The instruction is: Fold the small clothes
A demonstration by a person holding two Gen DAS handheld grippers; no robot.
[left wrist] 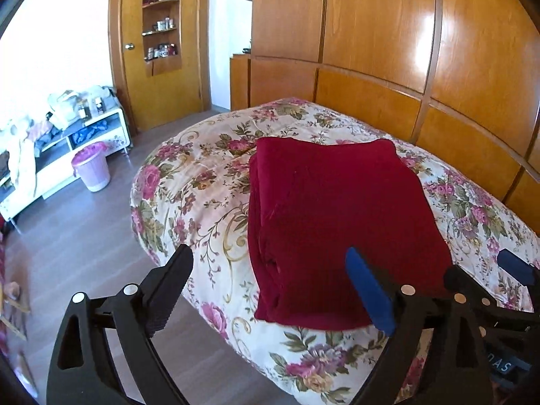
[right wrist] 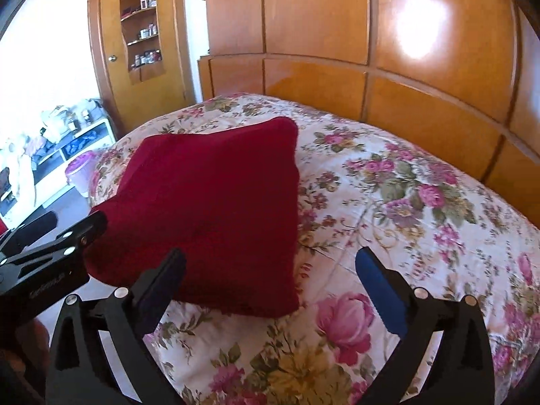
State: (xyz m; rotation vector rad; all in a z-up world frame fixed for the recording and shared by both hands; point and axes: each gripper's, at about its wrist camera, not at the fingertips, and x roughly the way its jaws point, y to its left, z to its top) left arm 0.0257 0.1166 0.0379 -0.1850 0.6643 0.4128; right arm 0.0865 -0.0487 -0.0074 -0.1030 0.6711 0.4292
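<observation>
A dark red garment (left wrist: 337, 216) lies folded into a thick rectangle on the floral bedspread (left wrist: 202, 175), near the bed's corner. My left gripper (left wrist: 270, 263) hovers open just short of the garment's near edge, with nothing pressed between its black and blue fingers. In the right wrist view the same red garment (right wrist: 216, 209) lies to the left, and my right gripper (right wrist: 270, 263) stands open over its near right corner and the floral bedspread (right wrist: 388, 202), gripping nothing. The left gripper's body (right wrist: 50, 256) shows at that view's left edge.
A wooden headboard and wardrobe panels (left wrist: 388, 77) rise behind the bed. A wooden door (left wrist: 158, 50) with a shelf niche stands at the back left. On the floor to the left are a pink bin (left wrist: 91, 165) and a cluttered white low cabinet (left wrist: 67, 141).
</observation>
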